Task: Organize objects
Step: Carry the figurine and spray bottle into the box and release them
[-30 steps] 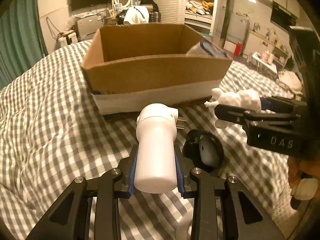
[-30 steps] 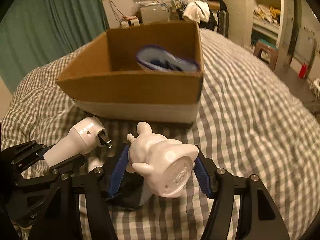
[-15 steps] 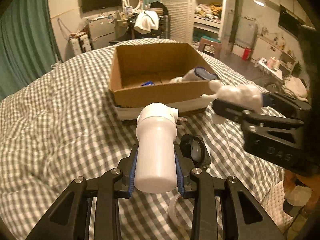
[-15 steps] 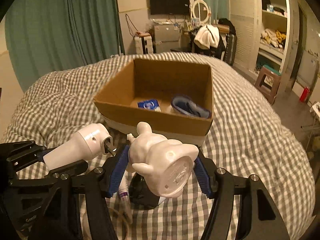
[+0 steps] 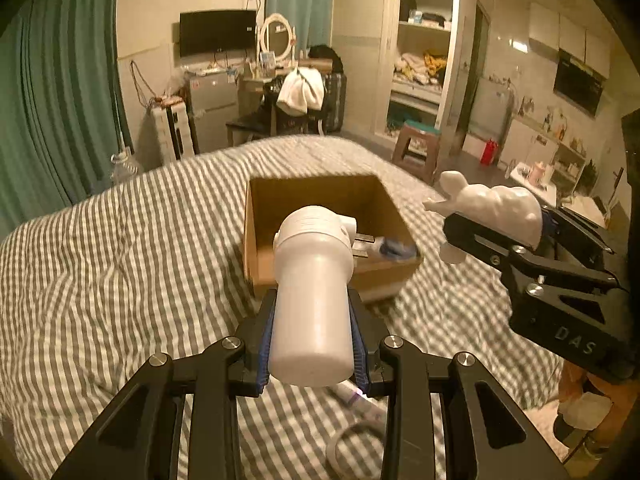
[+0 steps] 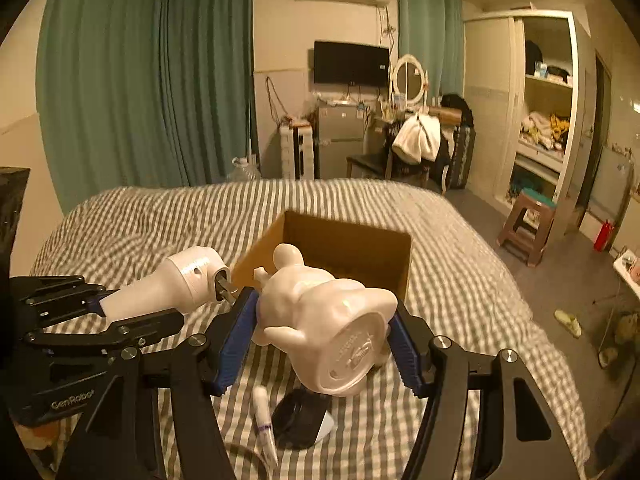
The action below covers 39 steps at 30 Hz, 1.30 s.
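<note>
The left gripper (image 5: 314,344) was clamped on a white plug-in device (image 5: 312,292), its blue pads (image 5: 267,340) pressed against both sides of the cylindrical body. The device pointed forward, 2 metal prongs (image 5: 362,246) sticking out from its head toward the right. It hung in the air above the checked bed (image 5: 120,280), in line with the near wall of the box (image 5: 332,276). The open cardboard box sat on the bed ahead, and something blue and white (image 5: 394,248) lay in its right corner, too blurred to name.

Below the grippers, on the bed, lay a small white tube (image 6: 264,420) with a purple band, and just to its right a black object (image 6: 298,420) on a white base.

The right gripper (image 6: 320,340) gripped a white figurine (image 6: 324,324) lying on its side, its round base facing the camera and its head pointing toward the box. The blue pads (image 6: 236,336) touched its flanks. It was held off the bed, short of the box's near edge. Seen from the left wrist, the figurine (image 5: 492,204) rode to the right of the box, level with its rim. Farther right, a stool (image 6: 528,224) stood on the floor beside the bed.
</note>
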Motion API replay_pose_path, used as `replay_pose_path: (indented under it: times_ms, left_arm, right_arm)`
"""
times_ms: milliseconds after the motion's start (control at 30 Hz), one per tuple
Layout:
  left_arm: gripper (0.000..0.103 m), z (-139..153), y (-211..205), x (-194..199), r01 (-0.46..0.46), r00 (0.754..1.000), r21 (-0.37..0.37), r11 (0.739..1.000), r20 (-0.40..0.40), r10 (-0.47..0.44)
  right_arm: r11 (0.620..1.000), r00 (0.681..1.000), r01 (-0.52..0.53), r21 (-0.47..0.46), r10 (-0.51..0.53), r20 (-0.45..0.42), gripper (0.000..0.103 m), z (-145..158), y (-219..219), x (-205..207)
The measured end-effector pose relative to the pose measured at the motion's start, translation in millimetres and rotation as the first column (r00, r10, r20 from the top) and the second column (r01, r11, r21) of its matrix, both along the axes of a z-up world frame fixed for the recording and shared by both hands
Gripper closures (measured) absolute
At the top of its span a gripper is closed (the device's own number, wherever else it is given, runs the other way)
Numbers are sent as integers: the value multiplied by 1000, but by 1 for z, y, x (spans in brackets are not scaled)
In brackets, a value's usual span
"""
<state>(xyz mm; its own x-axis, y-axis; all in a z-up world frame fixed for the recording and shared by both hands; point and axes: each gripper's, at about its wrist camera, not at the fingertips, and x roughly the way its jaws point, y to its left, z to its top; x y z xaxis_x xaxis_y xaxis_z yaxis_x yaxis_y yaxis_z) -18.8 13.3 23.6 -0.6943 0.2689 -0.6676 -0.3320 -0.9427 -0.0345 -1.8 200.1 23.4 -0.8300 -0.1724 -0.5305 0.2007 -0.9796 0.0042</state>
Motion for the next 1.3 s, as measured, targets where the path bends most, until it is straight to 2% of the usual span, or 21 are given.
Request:
replay_pose_path:
  times_ms: [333, 533, 700, 933, 1100, 1200, 1300]
  left_arm:
    - [71, 24, 3, -59, 2, 999, 12, 1000, -48, -2]
    - [71, 21, -3, -111, 16, 998, 27, 1000, -54, -15]
    - [71, 4, -2, -158, 21, 999, 23, 1000, -36, -20]
    - [71, -38, 2, -207, 65, 997, 62, 996, 47, -68]
    - [71, -72, 15, -214, 125, 988, 35, 992, 87, -127]
    - [71, -87, 21, -221, 134, 982, 51, 990, 128, -140]
    - [71, -97, 23, -222, 151, 977, 62, 987, 139, -159]
  right_arm:
    - [1000, 998, 8, 28, -7, -69, 41, 54, -6, -44]
    - [1000, 999, 26, 1, -26, -36, 41, 55, -18, -91]
    - [998, 998, 58, -14, -57, 38, 41, 32, -19, -142]
    - [992, 977, 126, -11, -123, 177, 41, -20, -9, -210]
    - [984, 939, 179, 2, -171, 298, 41, -65, 5, -246]
    - [976, 916, 219, 2, -206, 345, 41, -89, 16, -255]
    - [973, 911, 230, -32, -203, 358, 41, -98, 24, -259]
